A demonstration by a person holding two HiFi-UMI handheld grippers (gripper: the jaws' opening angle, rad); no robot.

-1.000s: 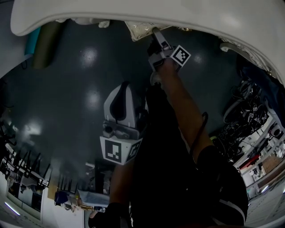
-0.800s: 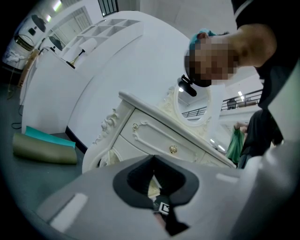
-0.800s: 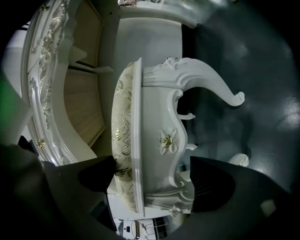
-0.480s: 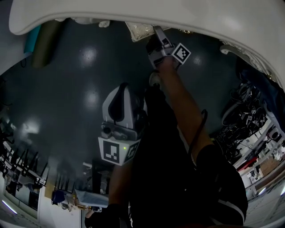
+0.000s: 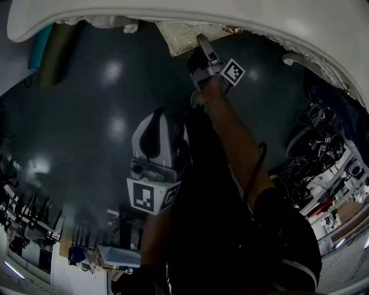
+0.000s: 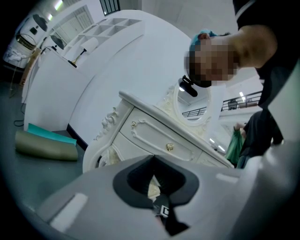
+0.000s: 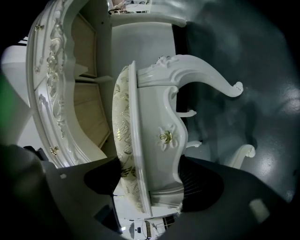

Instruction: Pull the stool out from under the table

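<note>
The stool (image 7: 154,122) has a cream patterned cushion (image 5: 181,36) and a white carved frame, and stands partly under the white dressing table (image 5: 173,11). My right gripper (image 5: 200,38) reaches out to its near edge. In the right gripper view the seat fills the gap of the right gripper (image 7: 150,187). Its jaws have just been closing, and the pads touch the cushion on one side and the frame on the other. My left gripper (image 5: 158,112) hangs back over the dark floor, its tips together with nothing held. In the left gripper view the left gripper (image 6: 152,161) faces the table (image 6: 154,136).
A rolled olive and teal mat (image 5: 55,52) lies on the floor left of the table. Cables and equipment (image 5: 323,150) crowd the right side. An oval mirror (image 6: 192,103) stands on the table, and a person leans in at the upper right of the left gripper view.
More of the stool's cushion shows below the table edge than a second ago. The right gripper has rolled slightly at the seat. The left gripper has stayed where it was.
</note>
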